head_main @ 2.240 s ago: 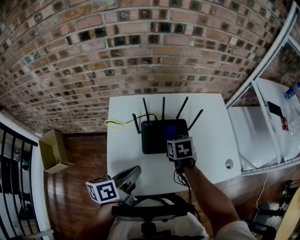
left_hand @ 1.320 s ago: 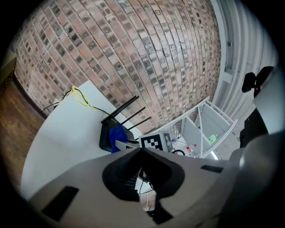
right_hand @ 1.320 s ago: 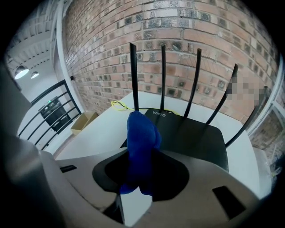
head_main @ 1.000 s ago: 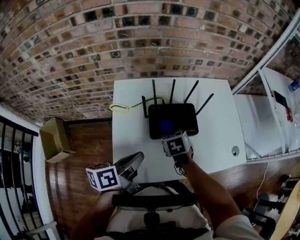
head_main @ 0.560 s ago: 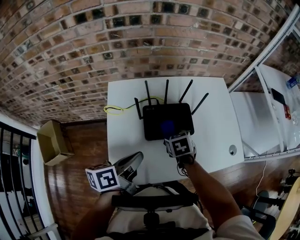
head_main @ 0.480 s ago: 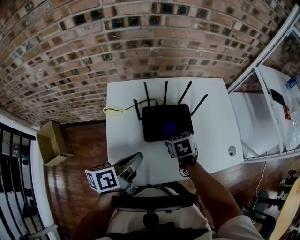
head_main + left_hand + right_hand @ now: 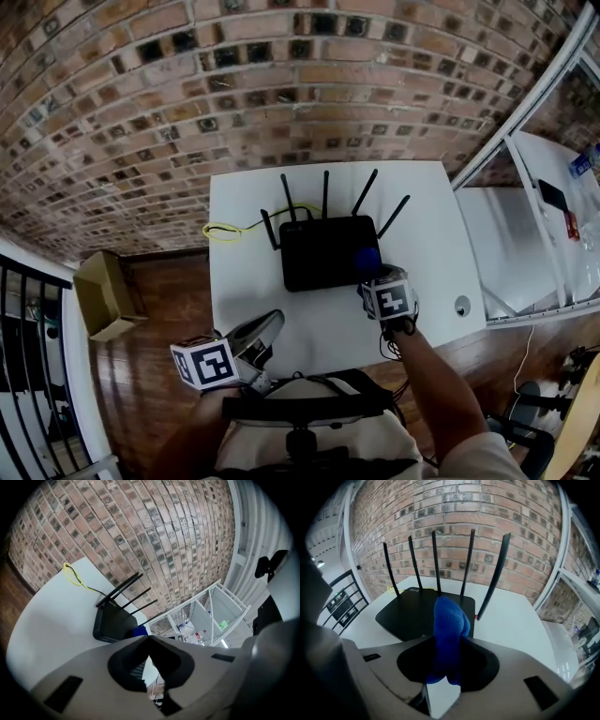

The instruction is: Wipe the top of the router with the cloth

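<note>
The black router (image 7: 323, 251), several antennas up along its back, lies on the white table (image 7: 431, 225). My right gripper (image 7: 375, 277) is shut on a blue cloth (image 7: 367, 260), which rests on the router's front right corner. In the right gripper view the cloth (image 7: 449, 620) sticks up between the jaws of the right gripper (image 7: 448, 641), in front of the router (image 7: 417, 613). My left gripper (image 7: 266, 325) hovers at the table's near edge, shut and holding nothing. In the left gripper view the router (image 7: 114, 622) lies well beyond the closed left gripper (image 7: 149, 637).
A yellow cable (image 7: 223, 231) loops off the router's back left. A round hole (image 7: 461, 306) sits near the table's right front corner. A cardboard box (image 7: 101, 296) stands on the wood floor at left. White shelving (image 7: 539, 234) runs along the right, with a brick wall behind.
My right gripper has slid the blue cloth rightward over the router's front, from about the middle to the right front corner. The left gripper has stayed put.
</note>
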Available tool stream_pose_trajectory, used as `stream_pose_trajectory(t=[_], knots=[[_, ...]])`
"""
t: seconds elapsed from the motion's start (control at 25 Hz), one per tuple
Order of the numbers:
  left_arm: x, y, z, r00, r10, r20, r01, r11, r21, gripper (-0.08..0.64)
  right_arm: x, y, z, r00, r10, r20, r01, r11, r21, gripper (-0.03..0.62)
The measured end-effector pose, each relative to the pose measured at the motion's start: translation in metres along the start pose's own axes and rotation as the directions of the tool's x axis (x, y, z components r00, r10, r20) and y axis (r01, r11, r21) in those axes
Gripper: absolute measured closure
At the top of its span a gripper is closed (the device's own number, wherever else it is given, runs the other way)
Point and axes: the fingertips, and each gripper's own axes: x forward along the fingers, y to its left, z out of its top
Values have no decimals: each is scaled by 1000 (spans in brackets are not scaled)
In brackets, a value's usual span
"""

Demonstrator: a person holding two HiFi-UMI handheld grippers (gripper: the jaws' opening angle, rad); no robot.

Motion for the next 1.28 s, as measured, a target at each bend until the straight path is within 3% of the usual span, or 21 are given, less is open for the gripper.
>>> stream_pose_trajectory(t=[0.24, 0.4, 0.52, 0.68, 0.88, 1.08, 1.28], knots=[[2, -3, 2, 1000, -7, -1, 7, 1000, 5, 558, -18, -57, -1, 990, -139, -18, 139, 990, 4, 451], [0, -1, 1, 1000, -14, 0, 14, 1000, 1, 558, -32, -82, -14, 989, -145, 8, 143, 982, 128, 451], [-4, -3, 5, 1000, -18, 7, 18, 1000, 5, 558, -55, -82, 3, 986, -100, 135, 61, 962, 267, 451], [-8, -3, 4, 1000, -30, 7, 30, 1000, -1, 558, -89, -68, 30, 946, -30, 323, -109, 909, 403, 452], [-14, 6, -4, 999, -43, -3, 43, 999, -22, 558, -121, -48, 41, 892, -5, 452, -244, 837, 490, 451], [-22, 12, -8, 998, -59, -4, 59, 998, -37, 558, -146, -37, 40, 844, -35, 536, -325, 761, 562, 451], [-25, 16, -16, 999, -45, -22, 44, 998, -41, 558, -167, -27, 43, 769, -41, 638, -465, 648, 603, 451]])
